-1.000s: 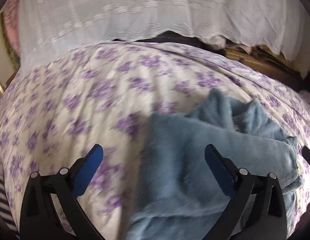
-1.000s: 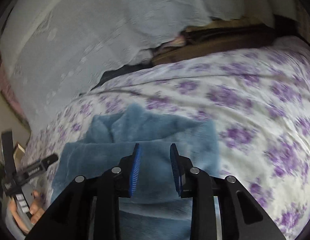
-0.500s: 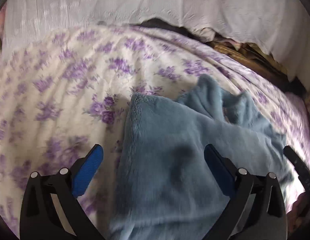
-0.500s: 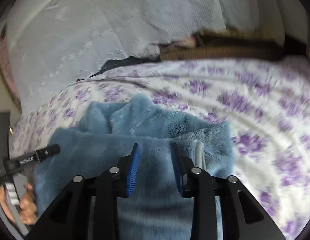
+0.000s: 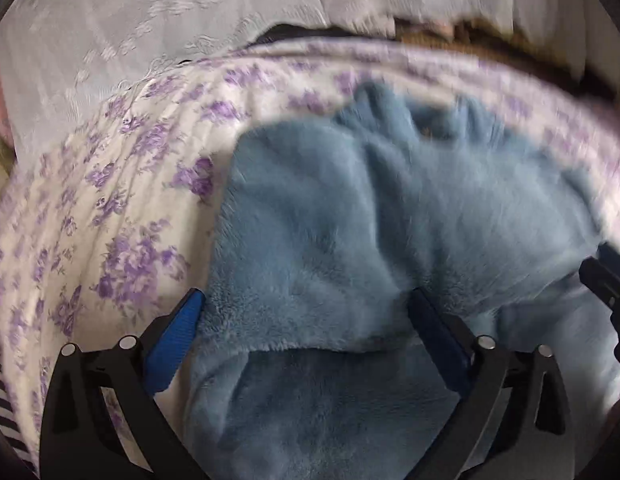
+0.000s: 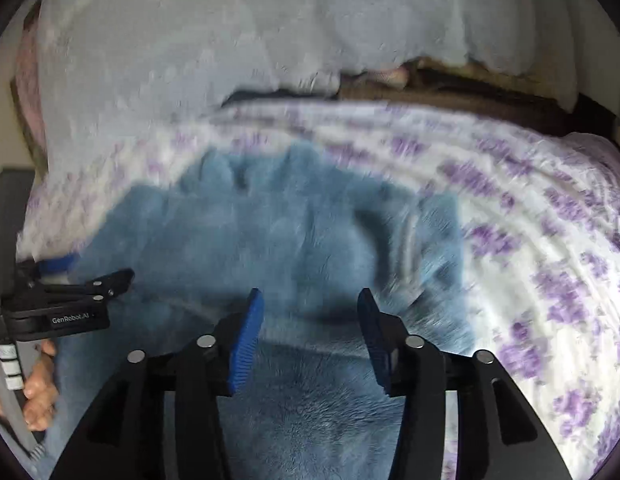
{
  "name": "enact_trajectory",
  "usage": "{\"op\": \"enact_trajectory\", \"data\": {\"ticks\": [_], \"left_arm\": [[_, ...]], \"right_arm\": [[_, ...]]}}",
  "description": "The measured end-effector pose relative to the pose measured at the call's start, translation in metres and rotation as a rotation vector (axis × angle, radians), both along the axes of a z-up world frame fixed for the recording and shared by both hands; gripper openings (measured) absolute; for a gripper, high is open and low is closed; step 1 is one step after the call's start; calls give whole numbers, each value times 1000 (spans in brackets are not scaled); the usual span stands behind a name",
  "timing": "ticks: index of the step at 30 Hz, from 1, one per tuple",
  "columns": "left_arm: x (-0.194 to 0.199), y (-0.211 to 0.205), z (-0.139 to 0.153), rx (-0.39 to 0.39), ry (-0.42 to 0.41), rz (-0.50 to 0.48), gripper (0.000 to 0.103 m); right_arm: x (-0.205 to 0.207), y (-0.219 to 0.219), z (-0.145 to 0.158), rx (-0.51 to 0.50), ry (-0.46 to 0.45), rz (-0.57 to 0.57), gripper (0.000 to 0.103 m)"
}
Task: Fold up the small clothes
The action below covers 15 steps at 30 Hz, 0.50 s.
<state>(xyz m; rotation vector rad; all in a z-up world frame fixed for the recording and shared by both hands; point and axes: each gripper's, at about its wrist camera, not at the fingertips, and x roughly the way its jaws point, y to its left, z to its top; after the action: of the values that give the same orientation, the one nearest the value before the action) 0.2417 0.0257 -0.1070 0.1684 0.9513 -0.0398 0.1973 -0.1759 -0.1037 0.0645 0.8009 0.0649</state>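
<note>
A fluffy light-blue garment (image 5: pixel 370 232) lies folded over itself on the floral bedspread (image 5: pixel 122 200); it also fills the middle of the right wrist view (image 6: pixel 278 240). My left gripper (image 5: pixel 306 320) is open wide, its fingers straddling the garment's near folded edge. My right gripper (image 6: pixel 310 320) is open, its blue pads just above the same folded edge near the garment's right side. The left gripper shows from the side at the left of the right wrist view (image 6: pixel 90 284). The right gripper's finger (image 5: pixel 606 280) shows at the right edge of the left wrist view.
The bedspread is white with purple flowers (image 6: pixel 550 260) and stretches left and right of the garment. A white lace cloth (image 5: pixel 190 20) hangs behind the bed. Brown bedding (image 6: pixel 450 92) lies at the far edge. A striped fabric (image 5: pixel 2 408) shows at the lower left.
My right gripper has opened wider. Both grippers have moved closer over the garment, and the left one has shifted right, with the garment now between its fingers.
</note>
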Motion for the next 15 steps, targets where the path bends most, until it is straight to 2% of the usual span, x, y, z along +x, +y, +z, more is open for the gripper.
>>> {"op": "enact_trajectory", "data": {"ticks": [2, 6, 9, 11, 13, 15], "left_arm": [[0, 2, -4, -17, 15, 3, 99], [-14, 16, 7, -101, 16, 34, 99], [-46, 22, 18, -146, 1, 10, 99], [-66, 22, 15, -151, 28, -25, 99], [-79, 14, 3, -108, 68, -68, 99], [-90, -2, -5, 23, 42, -84, 99]], "right_arm": [[8, -1, -8, 10, 39, 9, 53], [-5, -8, 1, 42, -15, -7, 53], [-33, -18, 19, 88, -81, -20, 56], [-49, -23, 17, 101, -58, -23, 60], [-57, -19, 0, 84, 26, 11, 65], [-60, -11, -13, 38, 80, 37, 67]]}}
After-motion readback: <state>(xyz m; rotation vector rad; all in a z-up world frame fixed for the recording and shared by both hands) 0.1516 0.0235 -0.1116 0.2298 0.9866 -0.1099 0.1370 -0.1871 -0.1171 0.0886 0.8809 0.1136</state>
